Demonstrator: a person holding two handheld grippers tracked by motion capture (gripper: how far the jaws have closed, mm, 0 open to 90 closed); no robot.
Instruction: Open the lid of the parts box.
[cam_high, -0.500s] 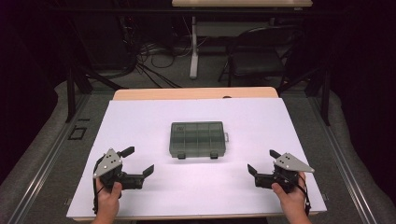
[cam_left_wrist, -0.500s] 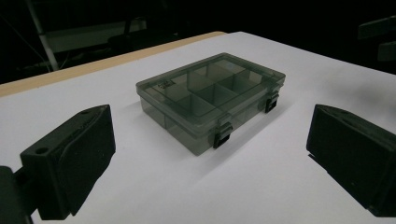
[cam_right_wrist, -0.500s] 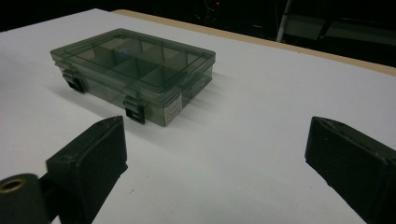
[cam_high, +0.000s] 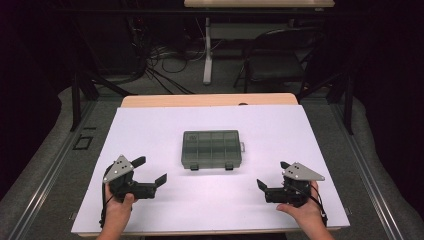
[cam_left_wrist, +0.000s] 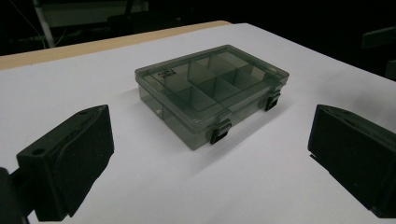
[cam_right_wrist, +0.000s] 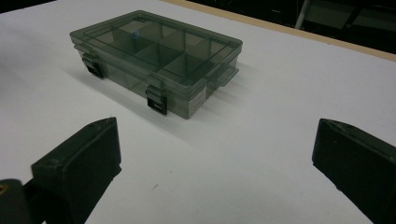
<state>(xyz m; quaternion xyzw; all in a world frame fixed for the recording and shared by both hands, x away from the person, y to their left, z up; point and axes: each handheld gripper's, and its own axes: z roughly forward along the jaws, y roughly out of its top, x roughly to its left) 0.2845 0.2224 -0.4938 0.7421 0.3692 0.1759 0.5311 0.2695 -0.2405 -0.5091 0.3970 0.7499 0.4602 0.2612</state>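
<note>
I see the smoky grey translucent plastic compartment box (cam_high: 212, 149) lying shut, both front latches down, mid-sheet on the white table cover (cam_high: 300, 130). My left gripper (cam_high: 150, 172) and right gripper (cam_high: 270, 176) flank it, well apart from it, jaws spread, empty. Nothing started; opening remains.

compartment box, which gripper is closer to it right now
Left, though only slightly. The left gripper sits at the near-left of the smoky compartment box; the right gripper sits at its near-right, a bit farther off. Both are open and apart from it.
</note>
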